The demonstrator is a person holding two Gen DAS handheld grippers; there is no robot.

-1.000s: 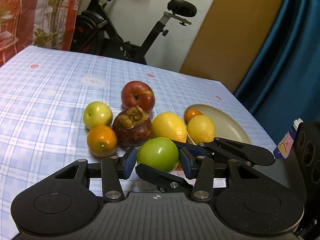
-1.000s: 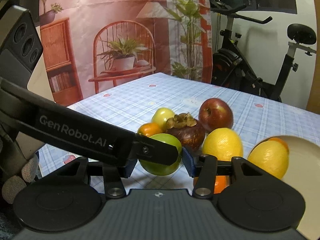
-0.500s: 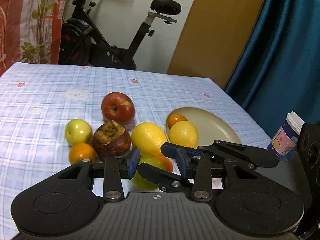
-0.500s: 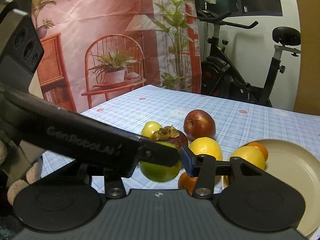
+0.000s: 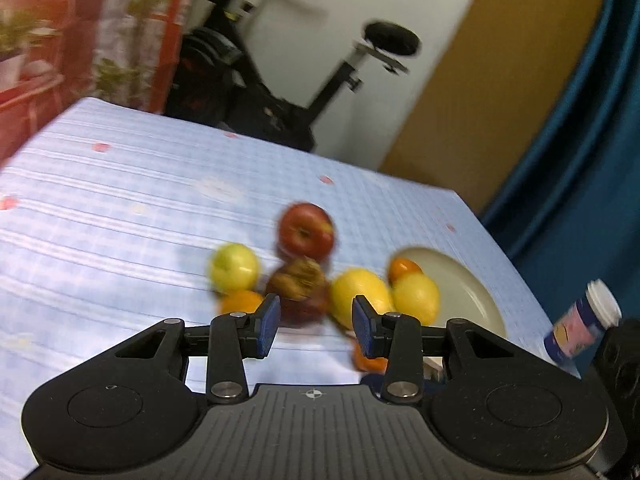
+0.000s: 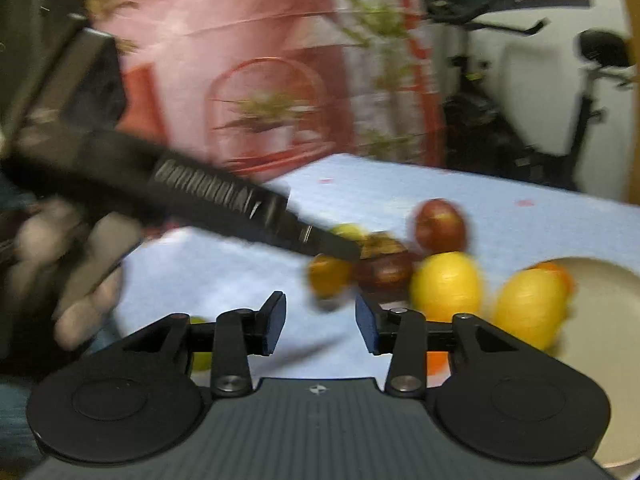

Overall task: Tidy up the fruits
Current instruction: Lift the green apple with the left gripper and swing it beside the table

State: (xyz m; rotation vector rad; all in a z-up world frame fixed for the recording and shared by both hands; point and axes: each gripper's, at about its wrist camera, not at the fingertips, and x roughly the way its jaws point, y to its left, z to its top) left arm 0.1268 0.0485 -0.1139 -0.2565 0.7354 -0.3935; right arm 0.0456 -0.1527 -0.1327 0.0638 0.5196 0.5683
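The fruits lie in a blurred cluster just ahead of both claws. A dark brown fruit (image 5: 298, 286) sits straight beyond the left claw (image 5: 314, 320), with a red apple (image 5: 306, 232) farther out and a yellow-green apple (image 5: 234, 267) and an orange (image 5: 240, 302) off its left finger. A lemon (image 5: 360, 296) lies off its right finger. Past that, a second lemon (image 5: 416, 298) and a small orange (image 5: 404, 270) rest at the near edge of the plate (image 5: 468, 292). Something green (image 6: 199, 354) peeks from under the left finger of the right claw (image 6: 320, 316), too hidden to identify.

Both claws are released and empty. The left one's pads are narrowly parted around bare table (image 5: 120, 220), and the right one's jaws are opening with nothing between them. In the right wrist view the left claw's arm crosses in front, above the fruit, held by a hand (image 6: 72, 272).

The step looks like choosing the next fruit for the plate. It would go best with one claw pulled clear of the other. Spread the jaws wider than the fruit and take one from the edge of the pile, so the neighbours touching it don't roll. A cup (image 5: 580, 324) stands to the right, beyond the plate.
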